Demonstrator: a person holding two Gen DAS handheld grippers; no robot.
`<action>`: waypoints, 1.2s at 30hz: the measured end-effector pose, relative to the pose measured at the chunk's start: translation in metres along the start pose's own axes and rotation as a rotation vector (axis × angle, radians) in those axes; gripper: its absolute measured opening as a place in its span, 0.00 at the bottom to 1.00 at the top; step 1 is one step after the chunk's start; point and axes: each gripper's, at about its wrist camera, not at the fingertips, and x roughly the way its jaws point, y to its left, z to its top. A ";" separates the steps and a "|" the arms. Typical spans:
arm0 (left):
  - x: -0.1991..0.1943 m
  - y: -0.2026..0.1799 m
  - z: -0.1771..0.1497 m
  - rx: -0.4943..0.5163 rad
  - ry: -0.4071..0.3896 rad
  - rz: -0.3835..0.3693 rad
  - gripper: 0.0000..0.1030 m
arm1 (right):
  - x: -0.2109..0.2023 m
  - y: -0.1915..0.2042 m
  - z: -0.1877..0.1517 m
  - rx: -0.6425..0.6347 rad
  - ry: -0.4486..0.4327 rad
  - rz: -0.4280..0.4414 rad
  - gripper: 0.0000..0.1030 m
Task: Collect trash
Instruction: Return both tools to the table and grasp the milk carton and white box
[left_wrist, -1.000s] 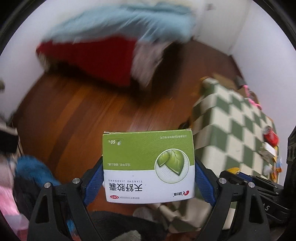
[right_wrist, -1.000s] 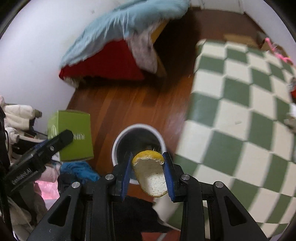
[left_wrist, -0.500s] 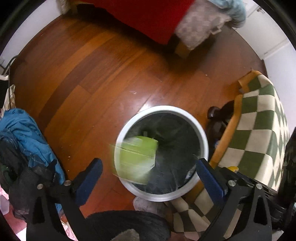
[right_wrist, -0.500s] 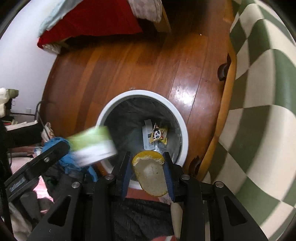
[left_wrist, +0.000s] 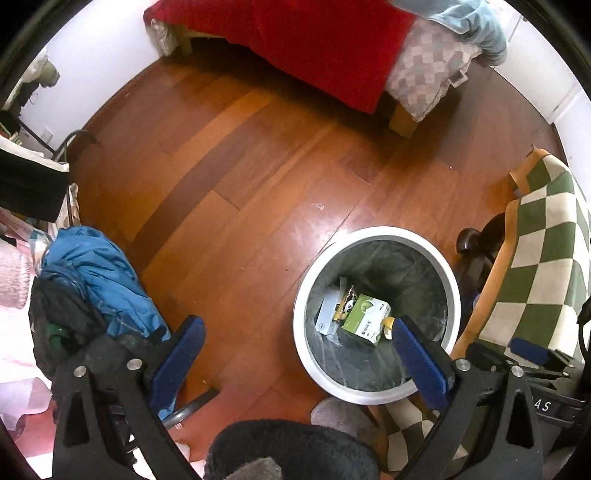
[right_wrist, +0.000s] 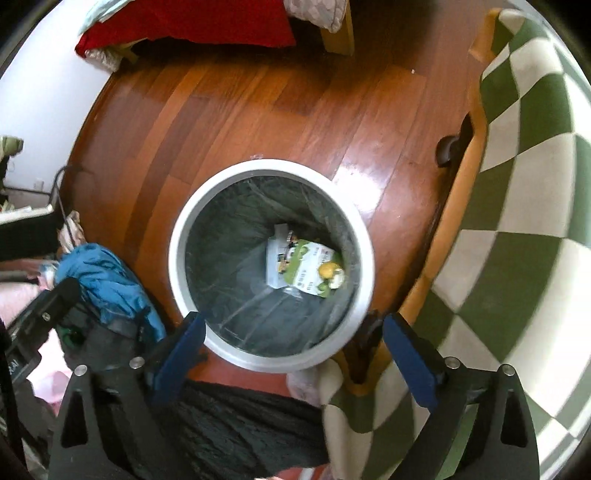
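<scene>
Both tongs gape wide and hold nothing: the left gripper (left_wrist: 299, 354) and the right gripper (right_wrist: 293, 336) hang above the white bin (right_wrist: 177, 273). Inside, at its 3 o'clock, the green box (right_wrist: 308, 269) lies with the yellow peel (right_wrist: 327, 270) on top, a grey packet (left_wrist: 327, 314) beside.

Below you, the bin (right_wrist: 271, 360) stands on the floor (left_wrist: 229, 177), and in its bottom the box (left_wrist: 365, 322) lies beside a flat packet (left_wrist: 327, 314) to its left, with the peel (right_wrist: 327, 271) resting on the box. To your right, the bench (right_wrist: 517, 206) sits just beside the bin. To your left lies a heap of clothes (left_wrist: 96, 280). Beyond the bin, across the floor, stands the bed (left_wrist: 325, 48).
</scene>
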 end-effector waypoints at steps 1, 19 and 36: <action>-0.004 -0.001 -0.003 0.005 -0.005 0.001 1.00 | -0.006 0.001 -0.001 -0.011 -0.006 -0.016 0.95; -0.103 -0.023 -0.037 0.075 -0.154 -0.040 1.00 | -0.129 -0.003 -0.062 -0.089 -0.186 -0.056 0.96; -0.216 -0.101 -0.077 0.199 -0.330 -0.137 1.00 | -0.276 -0.065 -0.148 0.051 -0.431 0.166 0.96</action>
